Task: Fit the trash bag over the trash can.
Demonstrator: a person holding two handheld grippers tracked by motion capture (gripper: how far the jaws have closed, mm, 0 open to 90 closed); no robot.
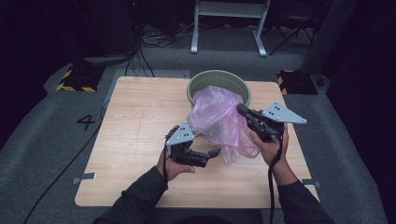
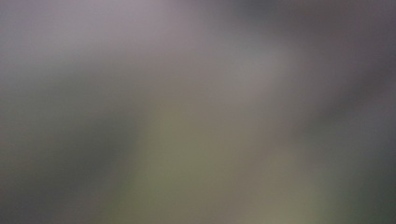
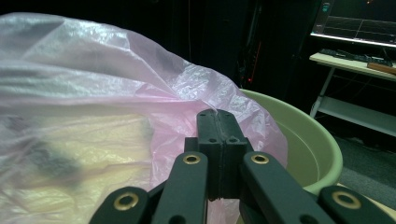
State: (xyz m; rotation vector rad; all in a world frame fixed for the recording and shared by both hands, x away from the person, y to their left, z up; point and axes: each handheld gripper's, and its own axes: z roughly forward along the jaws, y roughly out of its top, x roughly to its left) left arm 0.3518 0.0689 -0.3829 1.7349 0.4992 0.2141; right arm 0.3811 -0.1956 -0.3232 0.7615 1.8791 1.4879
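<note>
A crumpled translucent pink plastic bag (image 1: pixel 215 119) drapes from the green basin (image 1: pixel 200 82) down onto the wooden table (image 1: pixel 135 116). My right gripper (image 1: pixel 241 110) is shut on the bag's upper right fold. In the right gripper view its jaws (image 3: pixel 218 115) pinch the pink film (image 3: pixel 93 88) in front of the basin's rim (image 3: pixel 327 158). My left gripper (image 1: pixel 214 154) lies low over the table and points right at the bag's lower edge. Its jaws look parted, with nothing seen between them. The left gripper view is a grey, pink and green blur.
The basin stands at the table's far edge, middle. Bare wood lies to the left (image 1: pixel 130 140) and along the front edge. Grey carpet with cables (image 1: pixel 70 158) surrounds the table. A white table frame (image 1: pixel 229 18) stands behind it.
</note>
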